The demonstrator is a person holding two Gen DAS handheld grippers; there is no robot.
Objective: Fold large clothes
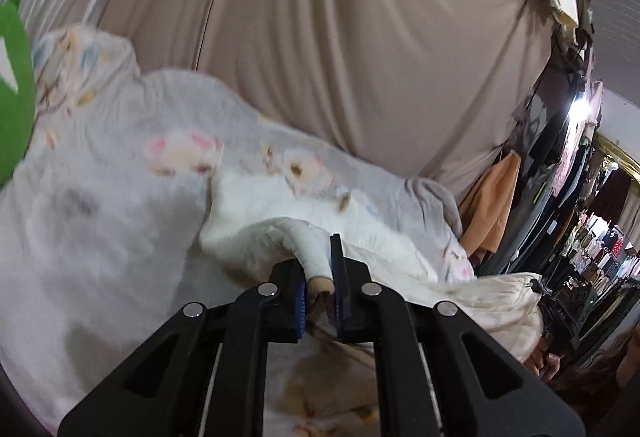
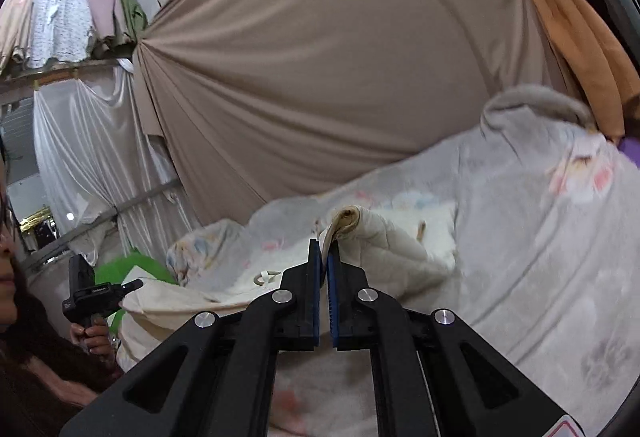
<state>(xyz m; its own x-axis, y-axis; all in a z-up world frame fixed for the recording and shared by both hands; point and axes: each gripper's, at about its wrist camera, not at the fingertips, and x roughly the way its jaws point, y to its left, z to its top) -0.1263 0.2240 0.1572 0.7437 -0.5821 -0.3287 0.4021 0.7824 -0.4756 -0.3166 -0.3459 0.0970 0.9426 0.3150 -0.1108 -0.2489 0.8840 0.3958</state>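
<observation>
A white quilted garment (image 1: 280,205) with a tan-edged hem lies on the bed. My left gripper (image 1: 319,265) is shut on a bunched, rolled part of the garment's edge and holds it up in front of the camera. In the right wrist view my right gripper (image 2: 325,253) is shut on another tan-edged corner of the same garment (image 2: 384,237), lifted above the bed. The garment hangs slack between the two grippers. The left gripper also shows in the right wrist view (image 2: 96,293), held in the person's hand at the lower left.
A pale grey bedspread (image 1: 100,197) with faint flower prints covers the bed. A beige draped curtain (image 1: 340,37) hangs behind it. A green object (image 1: 12,85) sits at the far left. An orange cloth (image 2: 580,45) and racks of clothes (image 1: 592,237) stand to the right.
</observation>
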